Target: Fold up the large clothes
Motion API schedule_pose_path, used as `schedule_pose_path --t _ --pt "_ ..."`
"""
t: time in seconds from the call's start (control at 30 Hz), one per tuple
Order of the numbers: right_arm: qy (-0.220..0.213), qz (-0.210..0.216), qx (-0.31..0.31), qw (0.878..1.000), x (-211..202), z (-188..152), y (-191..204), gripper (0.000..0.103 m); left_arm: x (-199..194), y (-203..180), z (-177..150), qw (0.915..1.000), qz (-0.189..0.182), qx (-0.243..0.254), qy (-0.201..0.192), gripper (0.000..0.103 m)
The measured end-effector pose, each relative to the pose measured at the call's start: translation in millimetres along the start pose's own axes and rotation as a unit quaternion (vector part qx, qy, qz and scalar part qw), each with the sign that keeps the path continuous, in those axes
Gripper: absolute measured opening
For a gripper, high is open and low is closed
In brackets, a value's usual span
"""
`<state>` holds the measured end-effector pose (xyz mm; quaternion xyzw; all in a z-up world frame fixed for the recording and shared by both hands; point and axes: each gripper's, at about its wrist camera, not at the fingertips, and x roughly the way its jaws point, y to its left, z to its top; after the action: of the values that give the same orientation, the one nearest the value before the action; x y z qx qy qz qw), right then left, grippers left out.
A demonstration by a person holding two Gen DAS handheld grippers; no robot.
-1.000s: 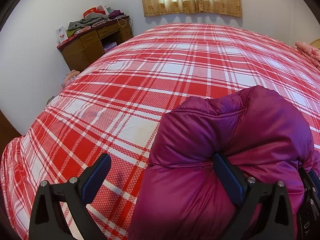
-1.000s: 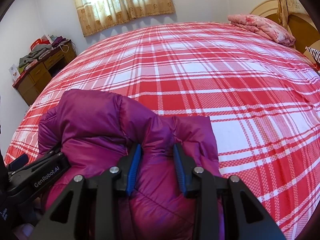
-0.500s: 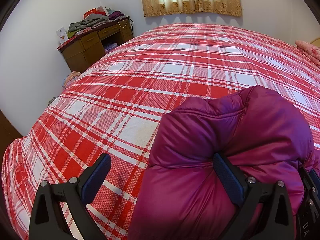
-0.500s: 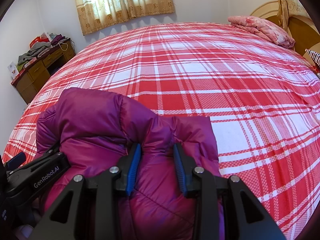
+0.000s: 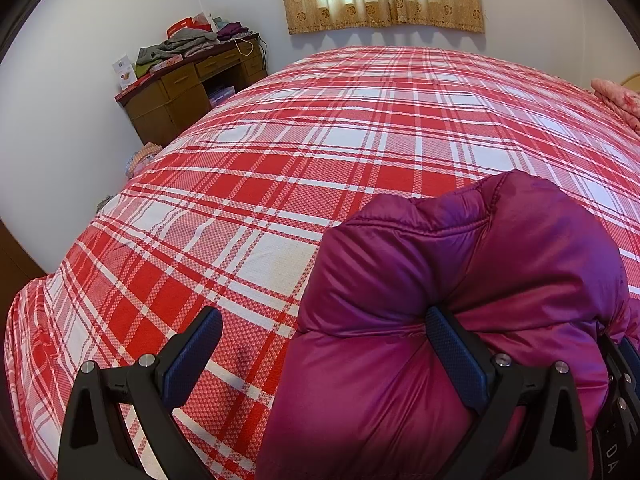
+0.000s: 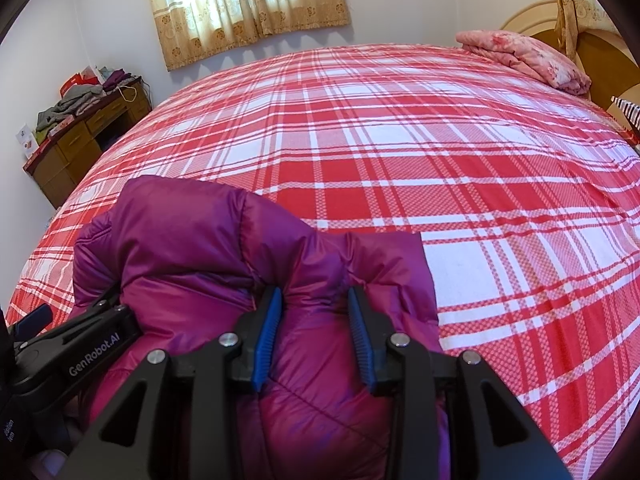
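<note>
Jacket (image 5: 460,300), purple and puffy, lies on the bed (image 5: 280,168) before me; my left tool (image 5: 324,344) stands spread, one pad pressing its edge. From the right view, my right tool (image 6: 315,316) pinches a thick fold. I judge it light, soft and slippery, so I should grip seams, not smooth panels.

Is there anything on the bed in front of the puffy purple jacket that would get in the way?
Nothing visible. The checked bed cover ahead of the purple puffer jacket lies bare; the folded pink blanket sits far off by the headboard. The right gripper already pinches the jacket.
</note>
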<state>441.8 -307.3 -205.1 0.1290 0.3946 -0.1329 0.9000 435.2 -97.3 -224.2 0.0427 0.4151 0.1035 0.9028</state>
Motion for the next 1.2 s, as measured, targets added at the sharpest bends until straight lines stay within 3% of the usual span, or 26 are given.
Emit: schedule_pose_path --t 0.33,0.4,0.47,0.57,0.63,0.77,0.87,1.07,1.2 --pt "0.004 0.012 0.007 1.0 2.3 0.4 -4.1 0.037 3.2 4.8 2.2 0.9997 -0.02 -0.01 0.011 0.102" --pt "0.004 0.014 0.009 1.0 2.0 0.6 -4.6 0.037 3.1 9.8 4.0 0.9989 -0.038 -0.016 0.021 0.102" --pt "0.005 0.02 0.011 1.0 0.9 1.6 -6.6 0.038 -4.7 20.5 5.0 0.996 -0.081 -0.008 0.037 0.102" --pt "0.006 0.038 0.007 0.999 -15.2 2.6 -16.5 0.05 -41.9 49.8 -8.8 0.9918 -0.127 -0.01 0.011 0.102" --pt "-0.019 0.041 0.013 0.999 -43.2 -4.5 -28.0 0.073 -59.8 64.3 -23.5 0.9899 -0.141 0.009 -0.008 0.102" --pt "-0.036 0.047 0.026 0.998 -75.3 -29.3 -47.0 0.071 -67.0 77.2 -47.1 0.9873 -0.157 0.024 -0.009 0.102" --pt "-0.012 0.058 0.02 0.998 -67.9 -42.2 -48.2 0.067 -62.4 69.6 -56.7 0.9855 -0.165 0.039 -0.006 0.102" --pt "-0.012 0.063 0.029 0.998 -58.0 -48.2 -55.3 0.067 -56.9 63.9 -65.0 0.9847 -0.166 0.049 -0.017 0.102" --pt "-0.01 0.092 0.054 0.994 -57.8 -48.9 -67.3 0.067 -53.3 67.1 -67.2 0.9832 -0.176 0.043 -0.021 0.102"
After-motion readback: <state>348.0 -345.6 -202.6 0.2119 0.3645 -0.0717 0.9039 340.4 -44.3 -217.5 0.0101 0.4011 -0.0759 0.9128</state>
